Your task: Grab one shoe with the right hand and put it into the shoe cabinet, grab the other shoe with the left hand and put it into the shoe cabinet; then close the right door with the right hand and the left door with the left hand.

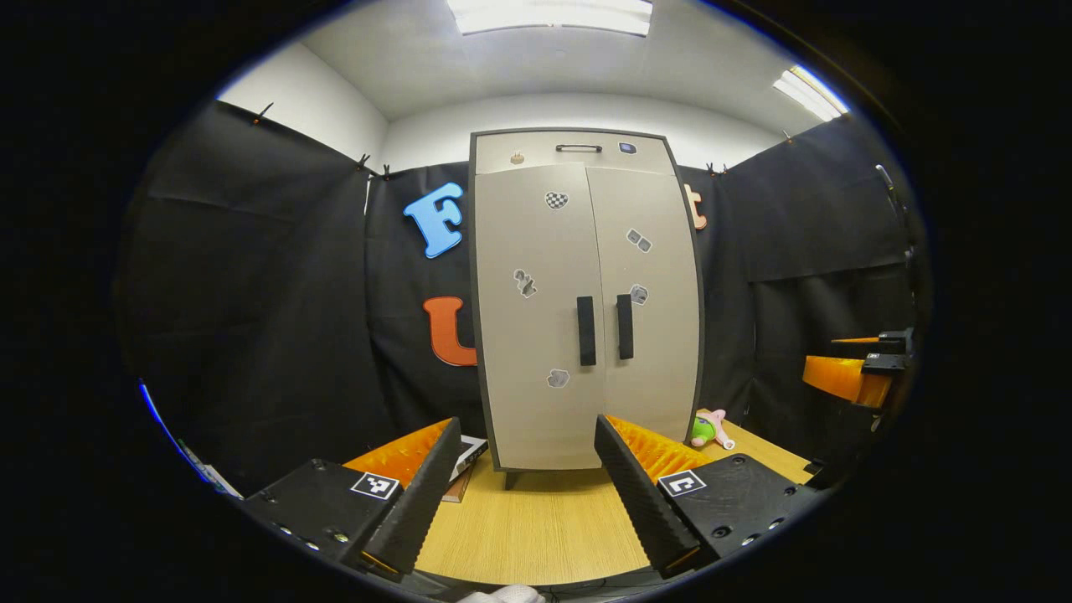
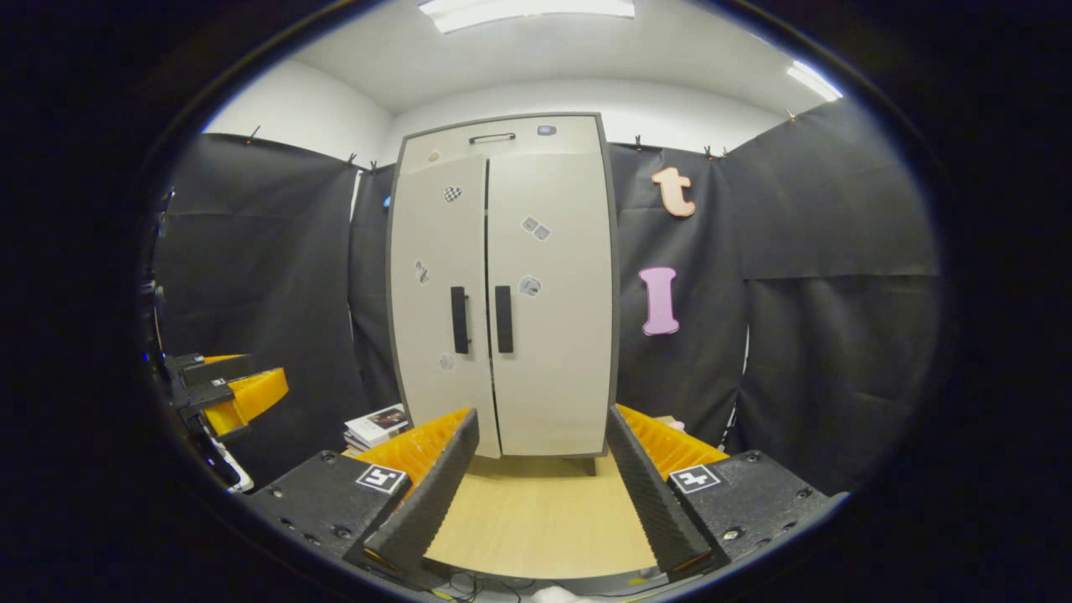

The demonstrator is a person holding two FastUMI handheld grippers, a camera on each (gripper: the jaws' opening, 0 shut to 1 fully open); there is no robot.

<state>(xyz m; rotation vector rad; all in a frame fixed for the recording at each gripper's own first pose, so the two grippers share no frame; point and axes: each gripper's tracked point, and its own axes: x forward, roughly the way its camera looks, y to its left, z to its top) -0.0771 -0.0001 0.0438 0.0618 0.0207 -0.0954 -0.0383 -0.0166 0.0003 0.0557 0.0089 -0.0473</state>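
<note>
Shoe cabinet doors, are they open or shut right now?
Shut: both doors of the shoe cabinet lie flush, the two handles side by side.

You had one shoe cabinet (image 1: 586,301) standing on one wooden table (image 1: 536,528), and it carried two doors, a left door (image 1: 536,318) and a right door (image 1: 649,301), each with one dark vertical handle, so two handles (image 1: 586,330) side by side at the seam. One more handle (image 1: 579,148) sat on the top panel. On the door fronts you could count six small stickers (image 1: 556,199) (four on the left door, two on the right). Two grippers were about: the left gripper (image 1: 523,494) and the right gripper (image 2: 536,490), each with two fingers. One stack of books (image 2: 377,425) lay left of the cabinet, and one soft toy (image 1: 710,430) lay right.
</note>
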